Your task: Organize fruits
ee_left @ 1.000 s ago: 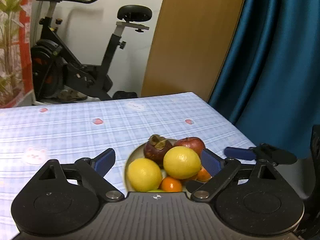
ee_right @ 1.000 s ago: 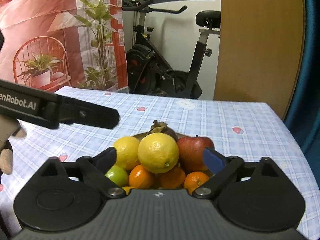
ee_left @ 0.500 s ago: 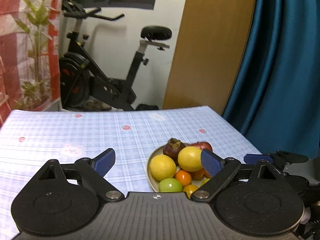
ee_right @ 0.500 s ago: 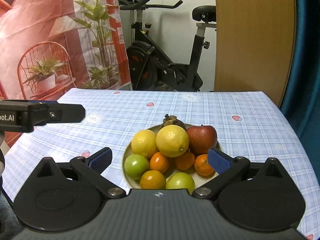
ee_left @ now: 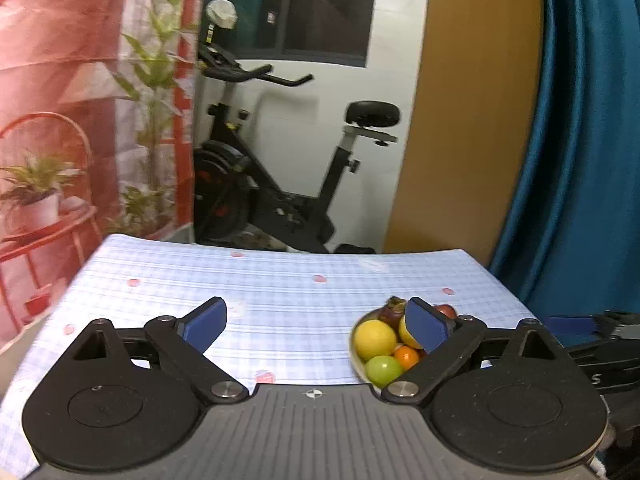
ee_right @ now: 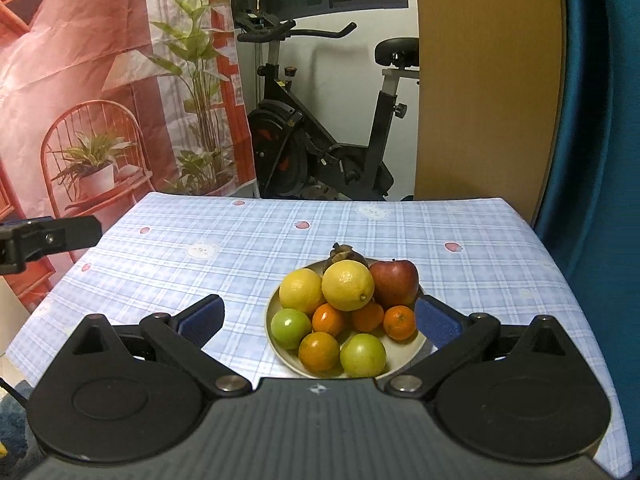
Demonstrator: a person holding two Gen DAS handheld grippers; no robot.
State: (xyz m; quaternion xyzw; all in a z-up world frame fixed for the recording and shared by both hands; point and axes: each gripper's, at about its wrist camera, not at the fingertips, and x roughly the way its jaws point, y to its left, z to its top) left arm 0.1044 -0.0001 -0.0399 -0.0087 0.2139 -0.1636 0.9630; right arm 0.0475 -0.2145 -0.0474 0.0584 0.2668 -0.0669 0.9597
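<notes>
Both grippers have backed away from the plate (ee_right: 404,354), which now holds all fruit (ee_right: 347,285) near the table (ee_right: 248,240) centre. Left gripper (ee_left: 316,322) and right gripper (ee_right: 318,318) are spread wide and empty, suggesting completed sorting.

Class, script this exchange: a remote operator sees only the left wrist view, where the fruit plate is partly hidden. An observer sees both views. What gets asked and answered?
Operator: I see one green fruit. Any more?
Observer: Yes, a second green fruit lies at the plate's near edge, beside an orange.
Operator: Something at the back right is mostly hidden. What is it?
Observer: A red apple, touching the upper lemon.
</notes>
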